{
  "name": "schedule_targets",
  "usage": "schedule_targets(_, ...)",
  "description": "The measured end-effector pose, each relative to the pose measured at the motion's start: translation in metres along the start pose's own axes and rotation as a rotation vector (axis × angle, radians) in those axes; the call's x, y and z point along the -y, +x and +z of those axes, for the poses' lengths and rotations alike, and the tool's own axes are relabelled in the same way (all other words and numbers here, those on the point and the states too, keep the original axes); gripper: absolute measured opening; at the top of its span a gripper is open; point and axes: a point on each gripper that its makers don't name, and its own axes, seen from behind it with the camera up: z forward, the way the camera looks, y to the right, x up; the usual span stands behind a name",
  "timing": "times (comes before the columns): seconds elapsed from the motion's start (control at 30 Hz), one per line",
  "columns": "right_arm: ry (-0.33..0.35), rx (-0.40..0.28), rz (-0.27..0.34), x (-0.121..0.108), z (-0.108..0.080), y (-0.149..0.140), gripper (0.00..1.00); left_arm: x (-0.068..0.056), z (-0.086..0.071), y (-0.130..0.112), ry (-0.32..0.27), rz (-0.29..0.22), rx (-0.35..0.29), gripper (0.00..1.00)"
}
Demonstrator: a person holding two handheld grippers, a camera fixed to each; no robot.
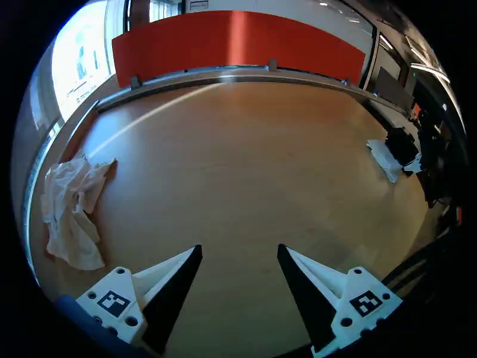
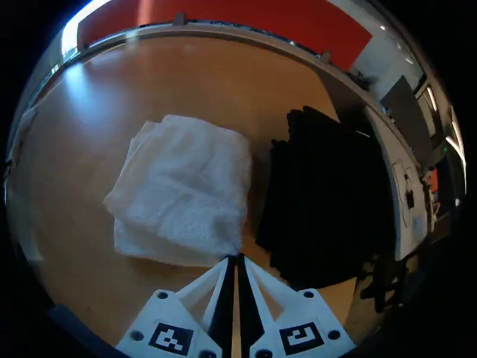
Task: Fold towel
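1. Right gripper view: the right gripper (image 2: 236, 258) has its fingers pressed together with nothing visible between them. The tips sit at the near edge of a folded white towel (image 2: 185, 191).
2. That towel lies flat in a neat, squarish stack on the tabletop (image 2: 89, 107), just beside a black pile (image 2: 328, 197), possibly cloth. Its folding looks finished.
3. Left gripper view: the left gripper (image 1: 239, 247) is spread wide and empty above bare wood.
4. Farther off, by the tabletop's left edge as this view shows it, a crumpled white towel (image 1: 71, 209) lies in a heap, not yet folded.
5. A red partition (image 1: 238, 42) stands along the far edge. By my judgement, one towel is done and the crumpled one remains.
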Motion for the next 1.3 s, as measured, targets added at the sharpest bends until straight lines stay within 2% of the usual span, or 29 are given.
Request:
schedule_targets(0.3,-0.012,0.023,-0.002,0.002,0.009,-0.003,0.03,0.001,0.0,-0.003,0.004,0.0,0.004,0.94)
schedule_targets(0.8,-0.021,0.026,0.008,0.0,0.012,-0.003,0.05,0.001,0.001,-0.001,0.004,0.004,0.006,0.94)
schedule_targets(1.1,-0.025,0.018,0.017,-0.001,0.011,-0.003,0.11,0.002,0.002,0.001,0.001,0.002,0.005,0.94)
schedule_targets(1.3,-0.032,0.003,0.019,-0.003,0.005,-0.003,0.25,0.001,0.002,0.004,-0.001,0.005,0.0,0.94)
